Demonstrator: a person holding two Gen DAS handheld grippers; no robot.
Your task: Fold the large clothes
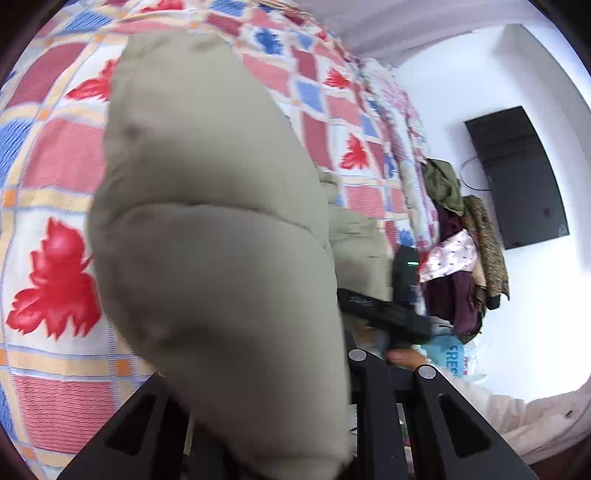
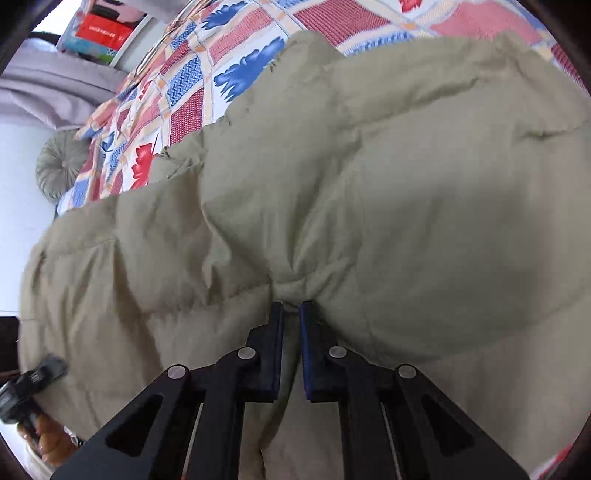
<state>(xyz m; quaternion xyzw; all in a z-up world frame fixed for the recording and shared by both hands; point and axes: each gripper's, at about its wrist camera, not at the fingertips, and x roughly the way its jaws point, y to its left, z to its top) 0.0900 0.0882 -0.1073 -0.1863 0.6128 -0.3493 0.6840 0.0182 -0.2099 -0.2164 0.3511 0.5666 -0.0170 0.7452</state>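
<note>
A large beige padded jacket (image 2: 369, 177) lies over a patterned bedspread (image 2: 177, 85). My right gripper (image 2: 291, 314) is shut on a pinched fold of the jacket at a quilting seam. In the left wrist view a puffy part of the jacket (image 1: 207, 221) hangs right in front of the camera and hides my left gripper's fingertips; only the finger bases (image 1: 373, 387) show, with jacket fabric running down between them. The right gripper (image 1: 388, 314) also shows in the left wrist view, beside the jacket's far edge. The left gripper (image 2: 40, 373) shows at the jacket's lower left edge in the right wrist view.
The bedspread (image 1: 55, 166) has red, blue and white squares with leaf prints. A pile of other clothes (image 1: 461, 251) sits at the bed's edge by a white wall with a dark TV (image 1: 517, 177). A round grey cushion (image 2: 62, 162) and a shelf (image 2: 99, 33) lie beyond the bed.
</note>
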